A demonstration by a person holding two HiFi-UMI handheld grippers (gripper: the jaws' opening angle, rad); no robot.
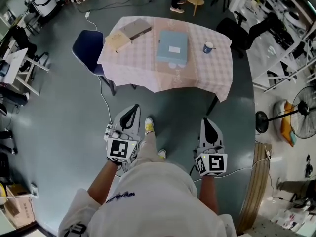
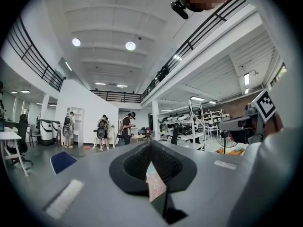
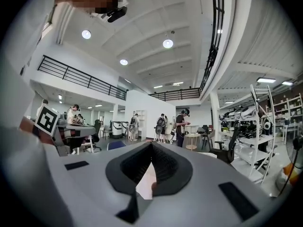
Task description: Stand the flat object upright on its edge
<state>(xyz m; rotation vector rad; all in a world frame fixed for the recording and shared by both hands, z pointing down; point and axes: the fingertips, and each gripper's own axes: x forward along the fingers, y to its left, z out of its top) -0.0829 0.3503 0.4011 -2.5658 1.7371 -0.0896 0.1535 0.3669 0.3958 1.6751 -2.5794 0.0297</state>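
A flat pale-blue box lies face up on the table with the pink checked cloth, far ahead of me. Both grippers hang close to my body, well short of the table and pointing level at it. My left gripper is shut with nothing in it, and so is my right gripper. In the left gripper view the closed left gripper shows only a sliver of pink cloth through the gap below its tips. The right gripper view has the right gripper closed the same way.
A grey book and a tan pad lie at the table's far left, a mug at its right. A blue chair stands left of the table, a floor fan to the right. People stand at the room's far end.
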